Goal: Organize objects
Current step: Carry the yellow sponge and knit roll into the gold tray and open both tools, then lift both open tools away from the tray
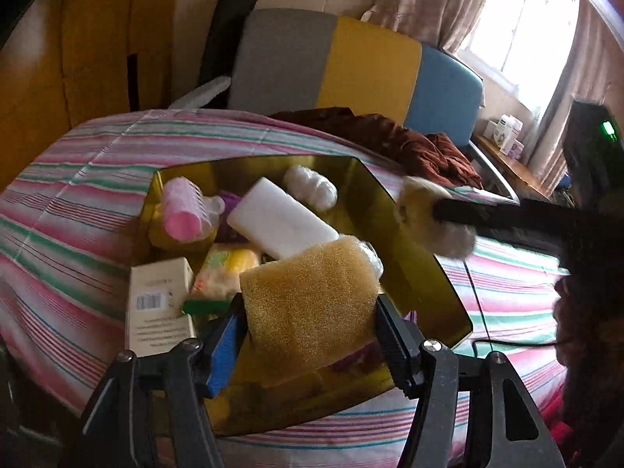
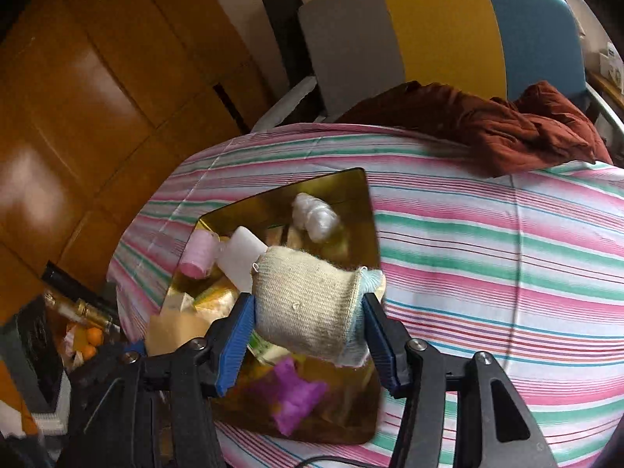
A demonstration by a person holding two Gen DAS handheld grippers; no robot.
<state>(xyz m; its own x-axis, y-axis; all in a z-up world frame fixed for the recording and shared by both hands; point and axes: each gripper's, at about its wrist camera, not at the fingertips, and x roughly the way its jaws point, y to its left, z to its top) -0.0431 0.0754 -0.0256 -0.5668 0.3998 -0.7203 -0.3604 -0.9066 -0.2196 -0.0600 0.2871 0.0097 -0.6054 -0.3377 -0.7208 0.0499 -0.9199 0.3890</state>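
Your left tongs (image 1: pixel 310 325) pinching a coarse yellow sponge (image 1: pixel 308 292) over the shiny gold tray (image 1: pixel 425 273), your right tongs (image 2: pixel 308 321) clamping a cream knitted sock bundle (image 2: pixel 308 296) above it.

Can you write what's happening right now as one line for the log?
left gripper: jaws shut on yellow sponge | right gripper: jaws shut on knit sock | both over gold tray

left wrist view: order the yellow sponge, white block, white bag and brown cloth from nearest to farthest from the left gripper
1. yellow sponge: held between the left gripper fingers.
2. white block: mid-tray, just beyond.
3. white bag: at the tray's far end.
4. brown cloth: past the tray, by the chair.
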